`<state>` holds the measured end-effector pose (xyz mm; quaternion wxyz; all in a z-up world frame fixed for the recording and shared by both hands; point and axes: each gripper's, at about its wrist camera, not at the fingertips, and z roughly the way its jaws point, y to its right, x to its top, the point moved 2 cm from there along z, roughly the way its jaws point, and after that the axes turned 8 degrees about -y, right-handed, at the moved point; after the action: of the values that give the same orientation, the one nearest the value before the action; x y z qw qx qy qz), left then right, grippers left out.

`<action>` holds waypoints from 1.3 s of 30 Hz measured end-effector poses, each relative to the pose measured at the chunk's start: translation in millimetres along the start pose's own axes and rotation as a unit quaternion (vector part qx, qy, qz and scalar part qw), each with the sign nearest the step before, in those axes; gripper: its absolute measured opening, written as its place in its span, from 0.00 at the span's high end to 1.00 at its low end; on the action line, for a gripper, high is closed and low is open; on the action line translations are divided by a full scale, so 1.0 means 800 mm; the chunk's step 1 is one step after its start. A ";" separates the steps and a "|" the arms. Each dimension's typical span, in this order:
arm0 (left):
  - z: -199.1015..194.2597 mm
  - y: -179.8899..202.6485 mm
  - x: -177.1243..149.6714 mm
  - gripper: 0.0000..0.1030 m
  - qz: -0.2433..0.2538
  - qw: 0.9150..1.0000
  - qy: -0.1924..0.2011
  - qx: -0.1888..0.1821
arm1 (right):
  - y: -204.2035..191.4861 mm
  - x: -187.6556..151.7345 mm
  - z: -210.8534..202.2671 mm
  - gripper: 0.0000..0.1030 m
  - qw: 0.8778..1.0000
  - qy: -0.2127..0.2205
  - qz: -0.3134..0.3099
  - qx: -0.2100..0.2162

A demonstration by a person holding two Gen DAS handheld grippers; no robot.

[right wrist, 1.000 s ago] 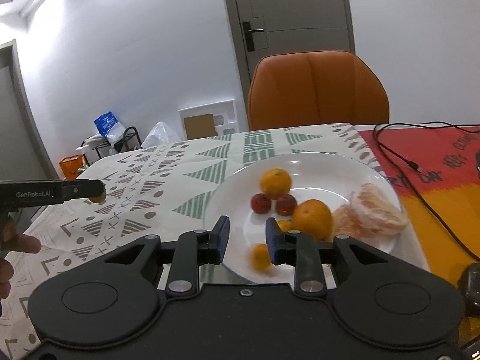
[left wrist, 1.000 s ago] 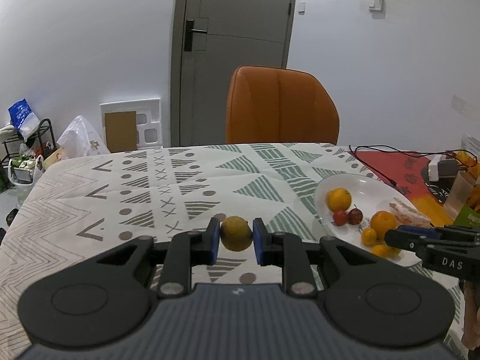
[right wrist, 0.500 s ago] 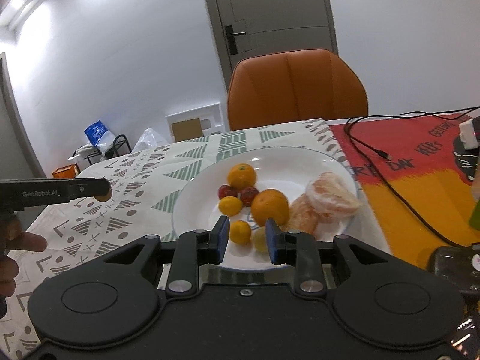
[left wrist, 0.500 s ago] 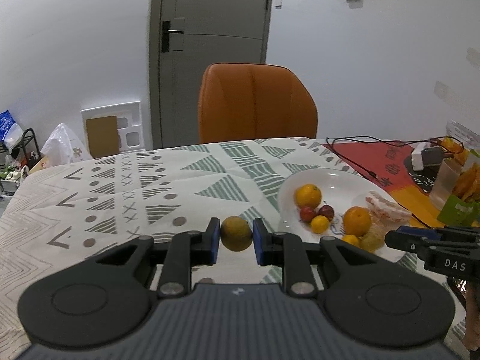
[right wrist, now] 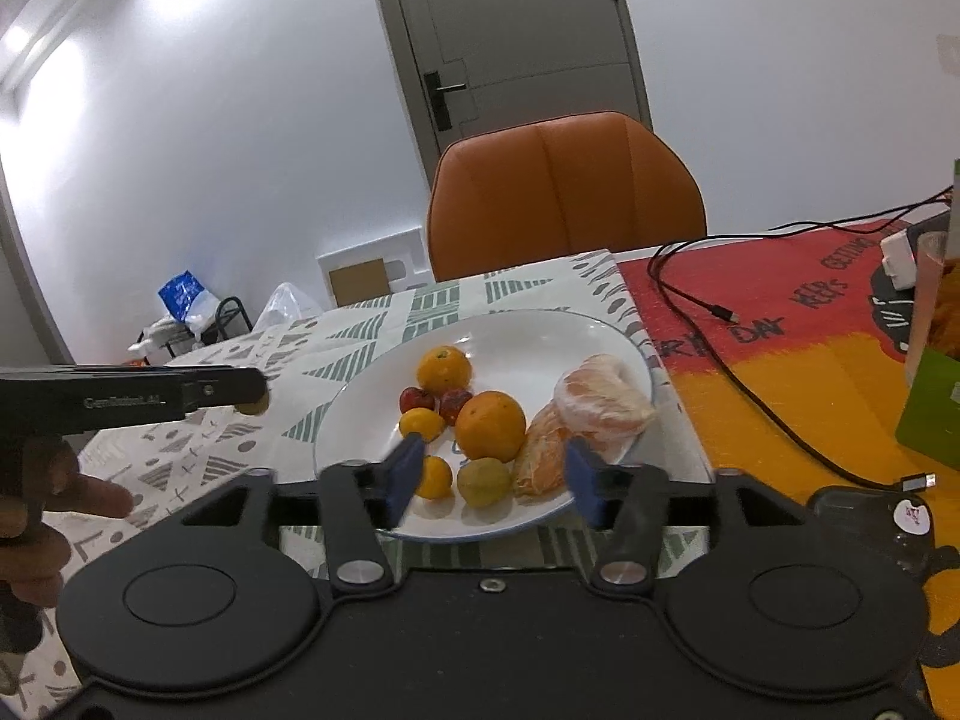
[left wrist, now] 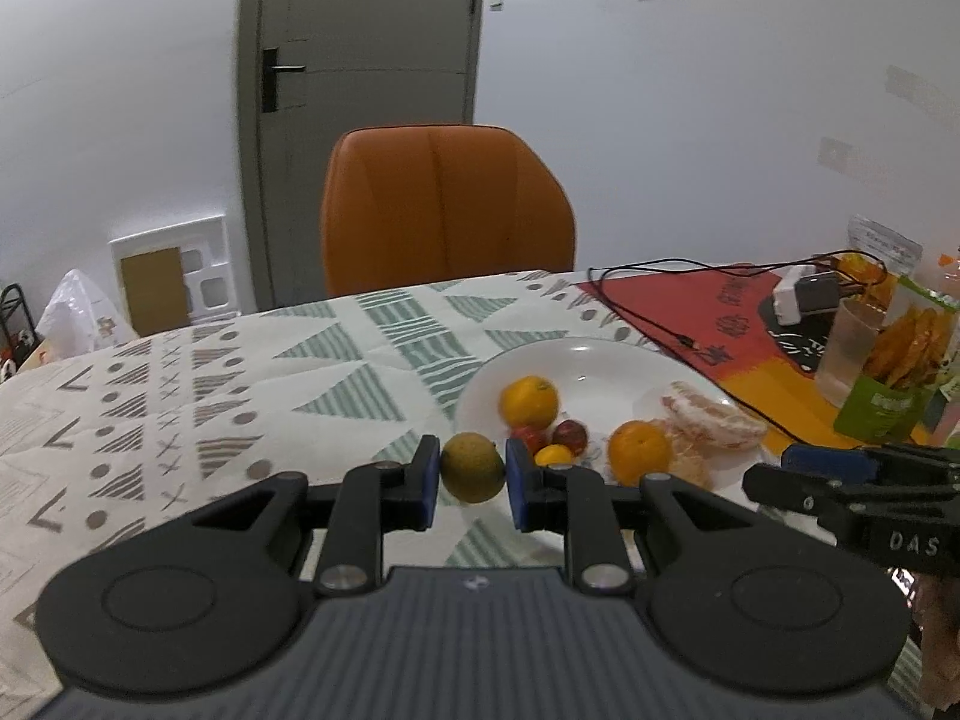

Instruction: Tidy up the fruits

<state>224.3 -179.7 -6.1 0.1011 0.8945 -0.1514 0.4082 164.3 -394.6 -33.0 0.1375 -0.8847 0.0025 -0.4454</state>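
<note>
The left gripper [left wrist: 473,476], marked "GenRobot.AI" on its side, is pinching a greenish-brown fruit [left wrist: 472,467] between its jaws above the patterned tabletop [left wrist: 180,396], just short of the white plate [right wrist: 516,336]. The right gripper [right wrist: 489,477], lettered "DAS", is holding its jaws spread over the plate's near rim, framing a small yellow-green fruit [right wrist: 483,481] among oranges.

We read "DAS" in white on the right hand-held gripper [left wrist: 828,468] body, "GenRobot.AI", blurred, on the left hand-held gripper [right wrist: 255,393] side, partial "DAY", "GETTING" on the red mat [right wrist: 780,324], other lettering illegible.
</note>
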 end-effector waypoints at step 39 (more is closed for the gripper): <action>-0.044 -0.029 -0.003 0.20 -0.001 0.998 0.034 0.057 | -0.036 -0.003 0.000 0.00 1.000 0.002 -0.003 0.022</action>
<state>206.2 -146.5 13.6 0.0555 0.8846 -0.1236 0.4463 159.2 -366.4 -27.7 0.1555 -0.8806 -0.0098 -0.4474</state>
